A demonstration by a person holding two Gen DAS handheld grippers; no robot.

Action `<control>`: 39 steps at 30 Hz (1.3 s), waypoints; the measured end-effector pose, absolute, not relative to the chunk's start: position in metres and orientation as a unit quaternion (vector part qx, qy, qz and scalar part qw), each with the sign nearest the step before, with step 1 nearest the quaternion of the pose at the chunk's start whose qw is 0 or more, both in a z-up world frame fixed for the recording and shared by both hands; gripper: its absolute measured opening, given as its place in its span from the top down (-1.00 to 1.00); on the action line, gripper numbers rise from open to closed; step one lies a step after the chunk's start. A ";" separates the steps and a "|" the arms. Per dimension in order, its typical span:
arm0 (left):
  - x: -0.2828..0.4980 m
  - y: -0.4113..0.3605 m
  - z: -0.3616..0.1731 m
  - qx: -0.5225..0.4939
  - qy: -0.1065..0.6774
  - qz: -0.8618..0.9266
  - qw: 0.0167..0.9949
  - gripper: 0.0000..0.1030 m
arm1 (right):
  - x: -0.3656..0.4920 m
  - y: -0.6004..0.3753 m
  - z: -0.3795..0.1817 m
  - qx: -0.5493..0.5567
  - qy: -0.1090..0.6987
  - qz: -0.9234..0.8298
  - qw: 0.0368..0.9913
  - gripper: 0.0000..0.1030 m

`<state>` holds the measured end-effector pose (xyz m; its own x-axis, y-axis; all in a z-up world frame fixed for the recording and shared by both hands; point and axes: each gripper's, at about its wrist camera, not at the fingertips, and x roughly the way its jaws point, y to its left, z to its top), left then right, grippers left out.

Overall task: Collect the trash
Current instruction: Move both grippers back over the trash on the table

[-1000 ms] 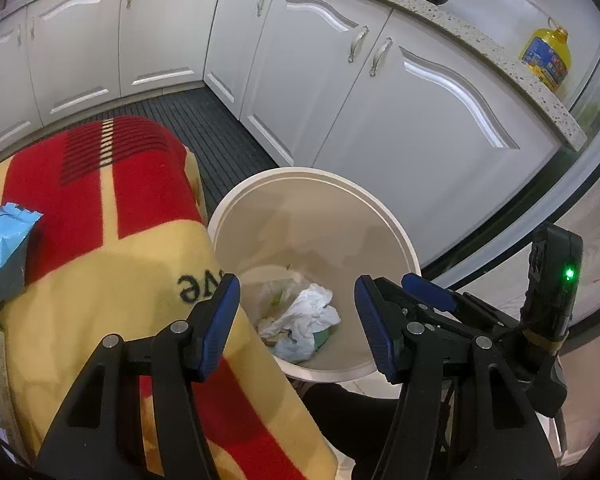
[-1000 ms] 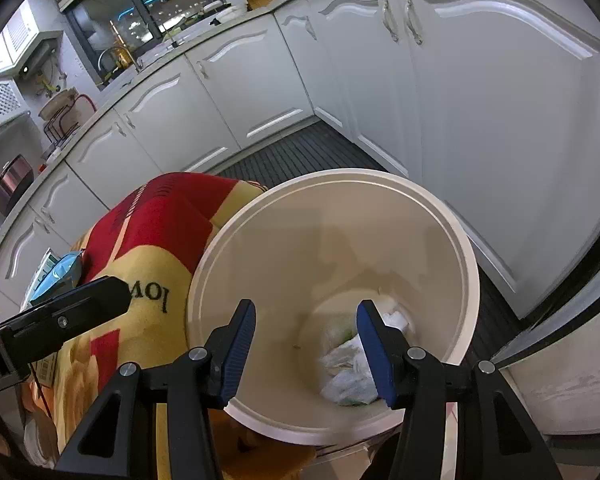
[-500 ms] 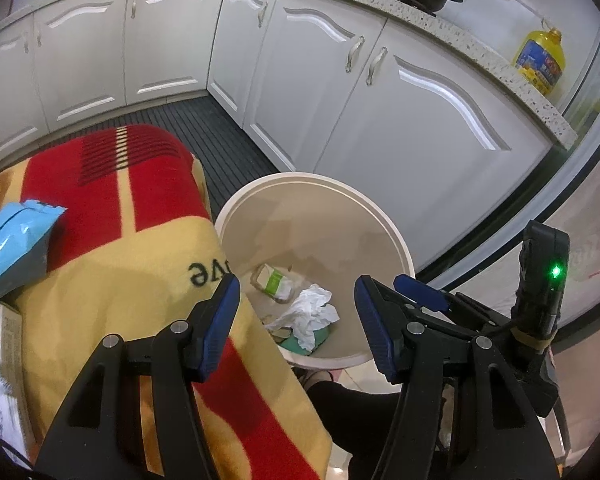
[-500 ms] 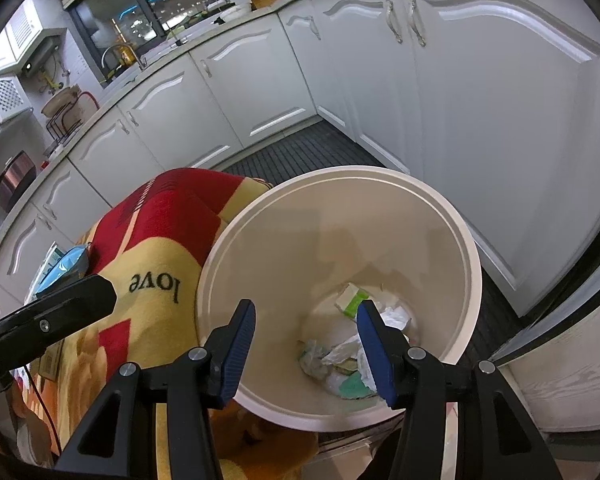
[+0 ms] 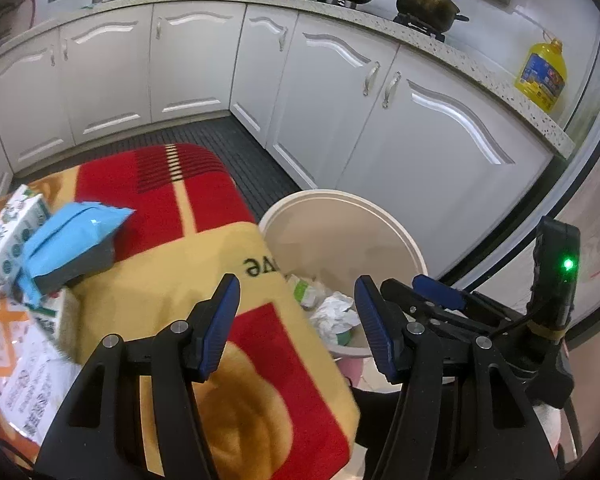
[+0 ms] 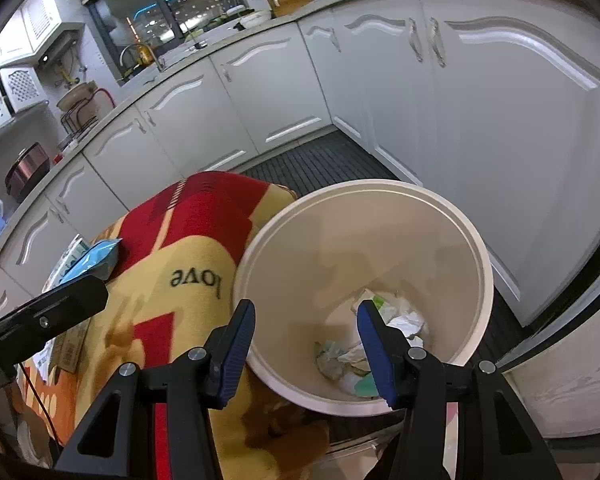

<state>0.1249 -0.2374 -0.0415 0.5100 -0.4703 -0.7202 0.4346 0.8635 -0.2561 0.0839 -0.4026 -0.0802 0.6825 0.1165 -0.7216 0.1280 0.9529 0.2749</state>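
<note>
In your left wrist view, at the far left of the frame, a blue packet [image 5: 70, 236] lies on printed cartons [image 5: 8, 232], all resting on the red and yellow blanket [image 5: 172, 216] that fills the lower left. Your left gripper [image 5: 294, 320] sits at bottom centre with its blue pads spread and nothing between them. Just right of the blanket's edge stands the cream bin [image 5: 380, 216], with crumpled white paper [image 5: 336, 312] and other trash at its bottom. Your right gripper [image 5: 440, 296] pokes in at the lower right, beside the bin — a green light glows on its body. A yellow oil bottle [image 5: 542, 76] stands on the counter at the upper right.

In your right wrist view, the left gripper's dark finger [image 6: 52, 312] crosses the left edge above the blanket [image 6: 188, 248]. Your right gripper [image 6: 306, 344] holds its pads apart, empty, at bottom centre over the bin's near rim [image 6: 452, 216] — the trash [image 6: 400, 316] lies low inside, right of centre. White cabinets [image 6: 500, 120] fill the right side.
</note>
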 end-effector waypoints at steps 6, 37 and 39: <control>0.115 -0.209 -0.036 -0.035 0.416 -0.249 0.874 -0.13 | 0.079 -0.380 -0.067 0.143 0.390 0.015 0.910 0.01; 0.088 0.038 -0.072 -0.098 0.444 -0.063 0.888 -0.14 | 0.103 -0.244 -0.063 0.081 0.418 0.138 0.894 -0.22; 0.092 0.048 -0.078 -0.099 0.446 -0.054 0.888 -0.14 | 0.109 -0.241 -0.063 0.086 0.421 0.141 0.892 -0.22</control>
